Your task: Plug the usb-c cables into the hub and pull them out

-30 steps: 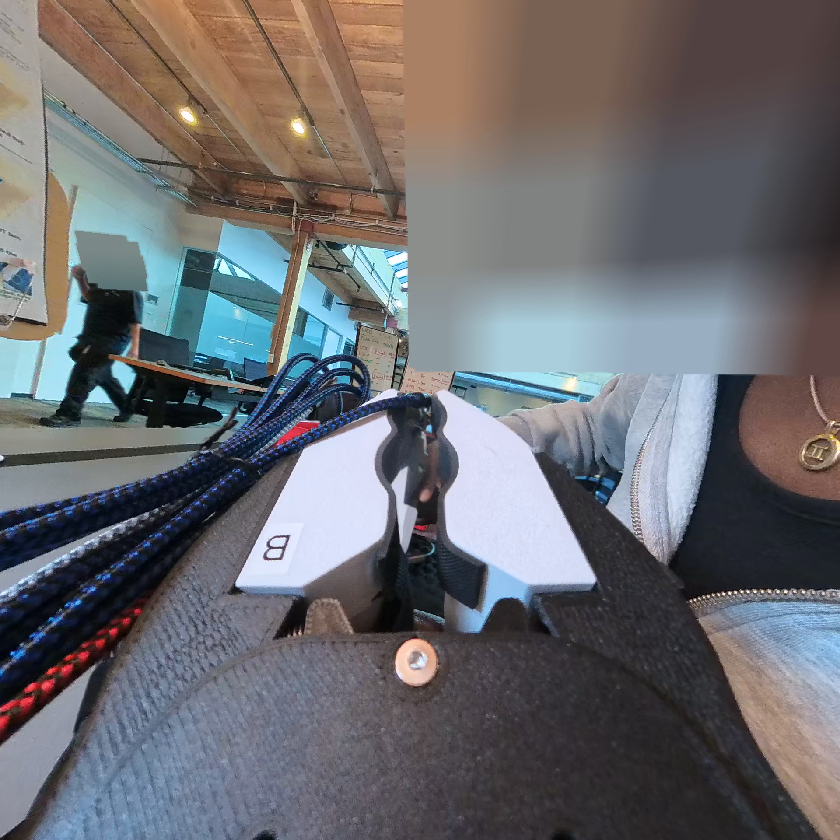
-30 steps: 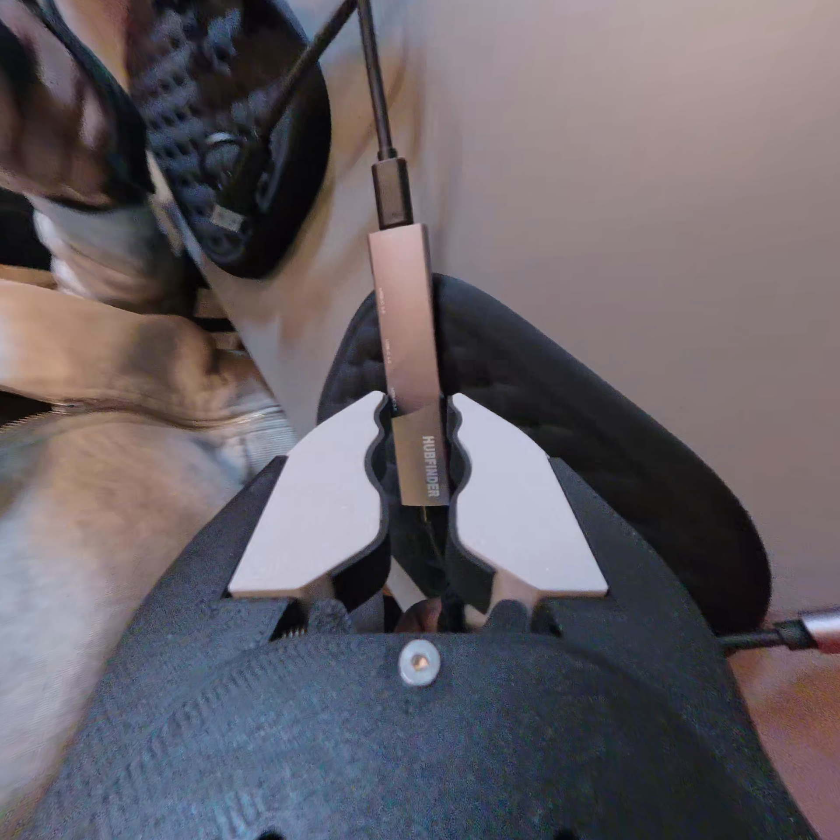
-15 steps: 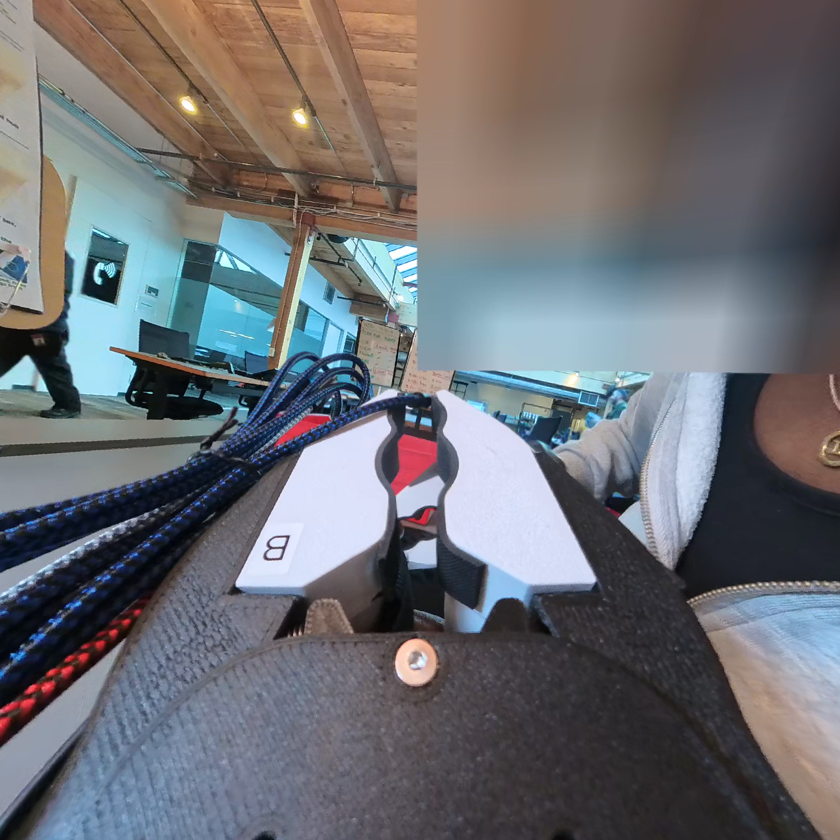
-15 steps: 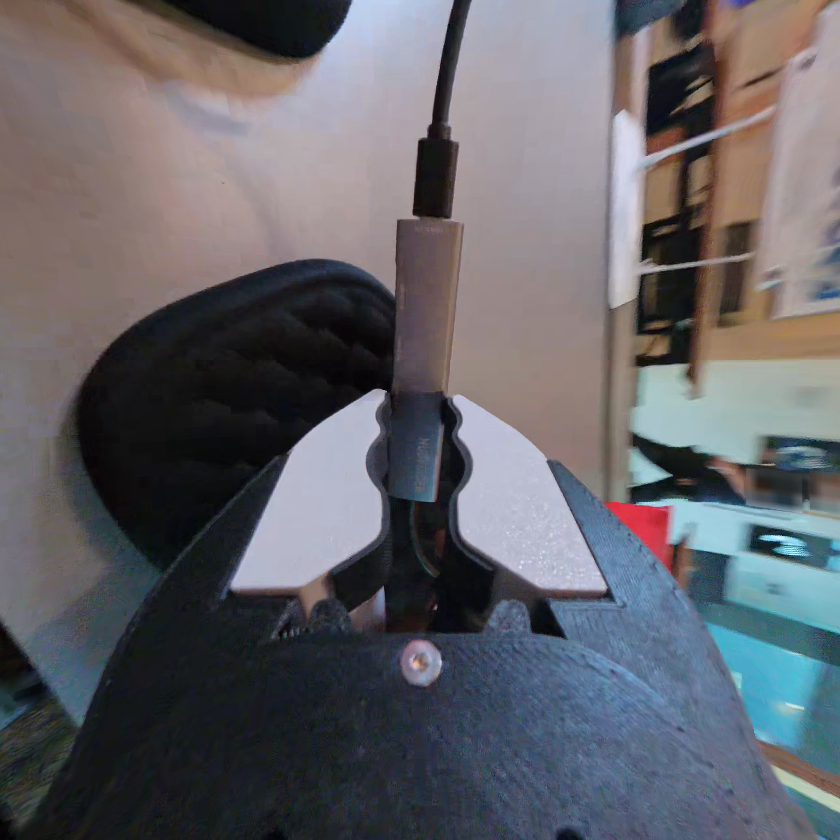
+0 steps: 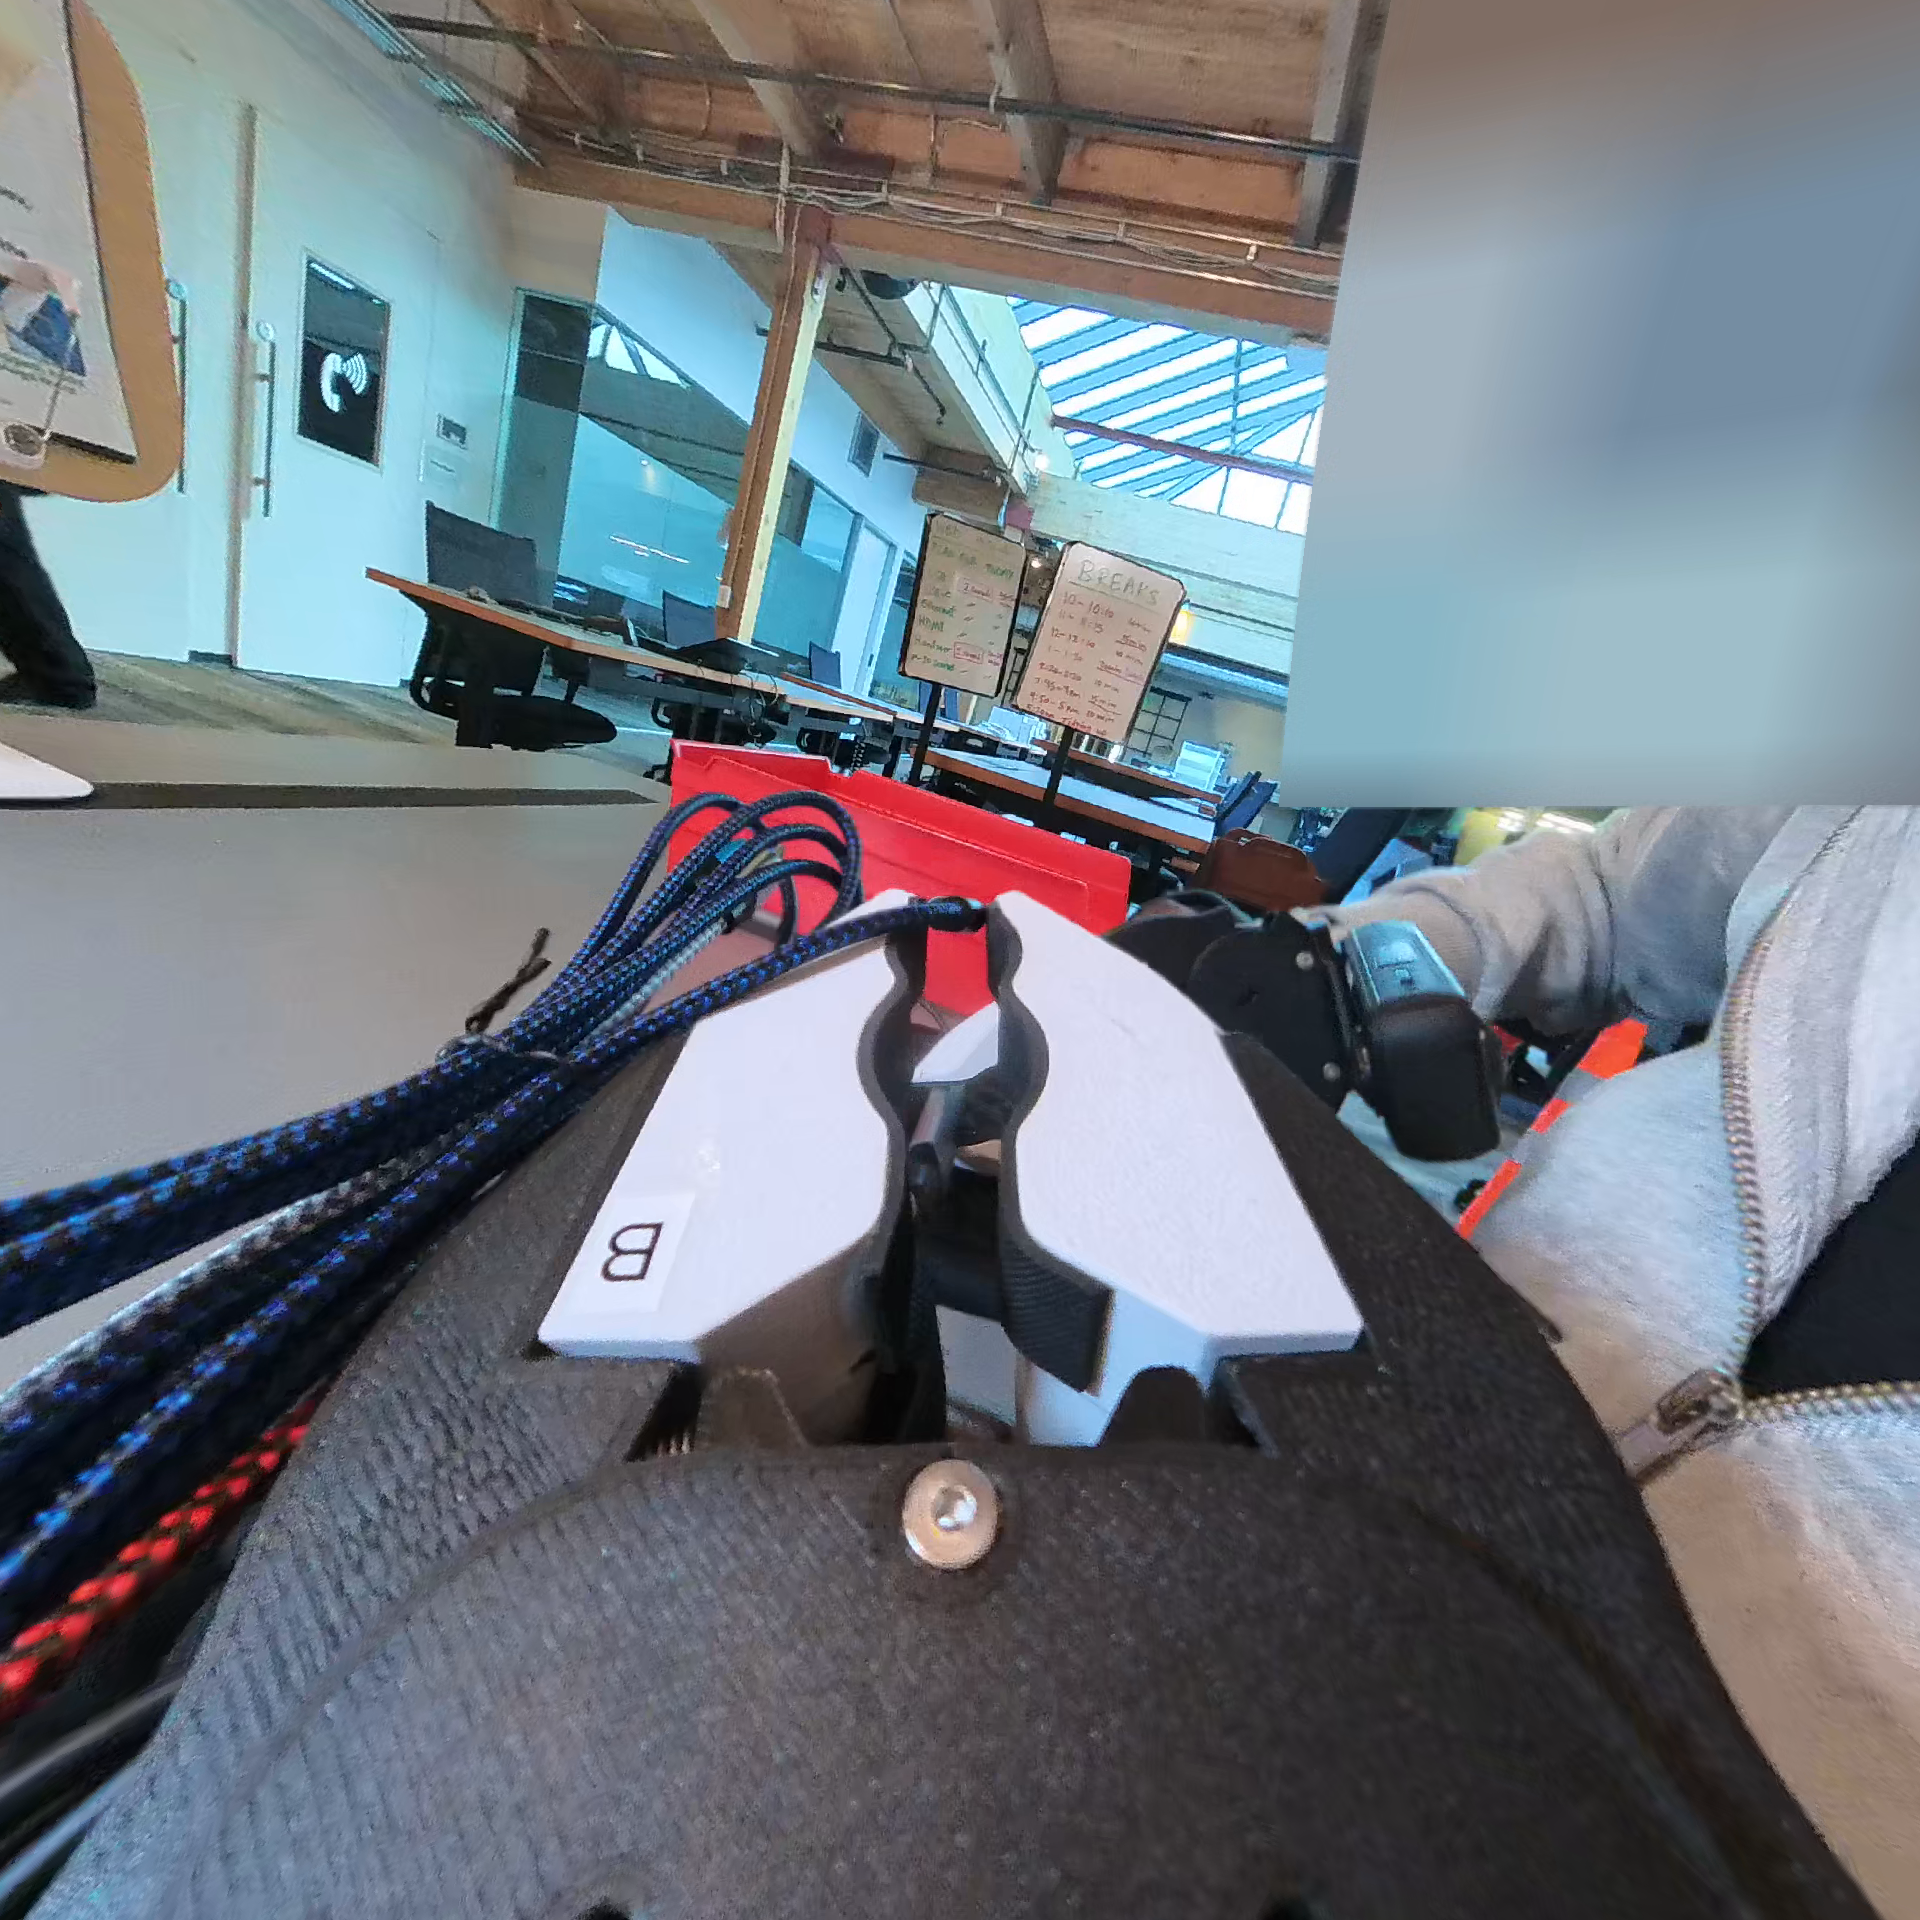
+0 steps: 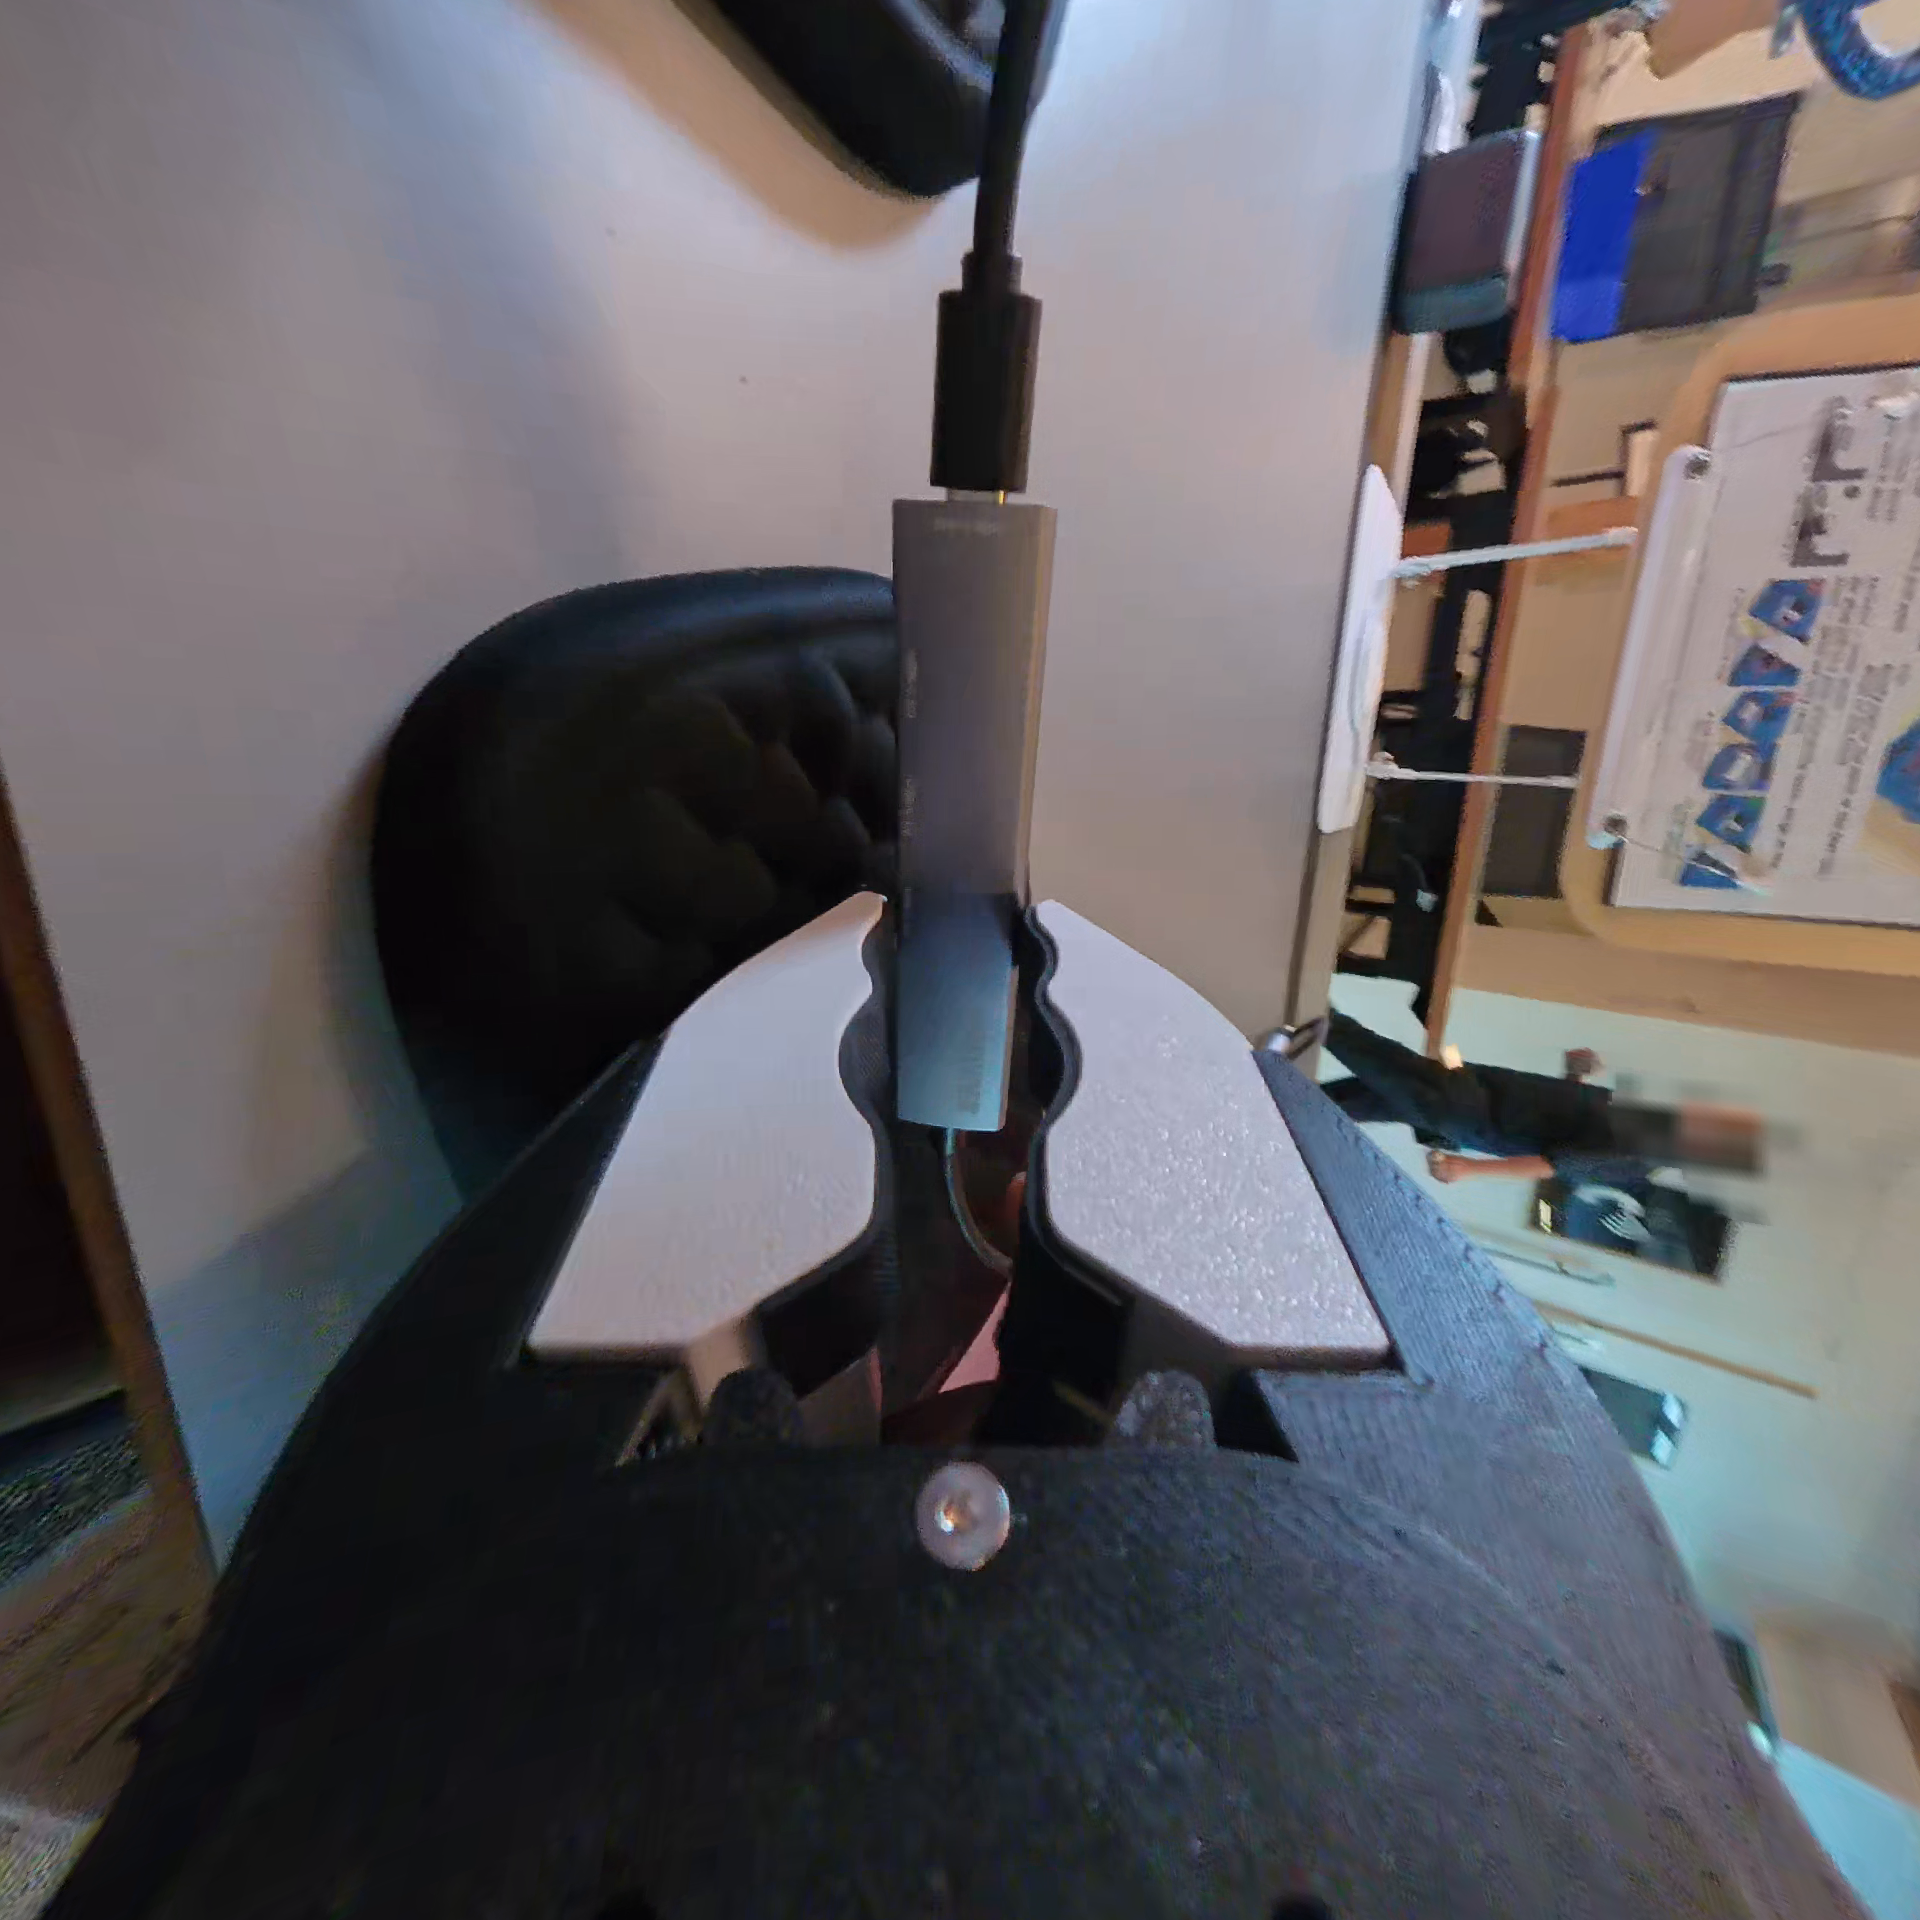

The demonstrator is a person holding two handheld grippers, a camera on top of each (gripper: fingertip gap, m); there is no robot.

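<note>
In the left wrist view my left gripper (image 5: pixel 951 914) is shut, and a blue-black braided cable (image 5: pixel 582 1039) is pinched at its fingertips. The cable runs off left in a bundle with other braided cables, one of them red-black (image 5: pixel 104 1600). The plug end is hidden. In the right wrist view my right gripper (image 6: pixel 961 914) is shut on a slim grey hub (image 6: pixel 971 727), which sticks out forward. A black cable's plug (image 6: pixel 987 384) sits in the hub's far end. The side ports are not clearly visible.
A red bin (image 5: pixel 1039 873) stands on the grey table (image 5: pixel 260 987) just beyond the left fingertips. A black padded rest (image 6: pixel 644 779) lies behind the hub. The person's grey hoodie (image 5: pixel 1766 1143) fills the right side. Whiteboards (image 5: pixel 1101 644) and desks stand far back.
Both views have swung. The left view now takes in the red bin and the right hand's black unit. The right view has rotated away from the body. Both grips hold.
</note>
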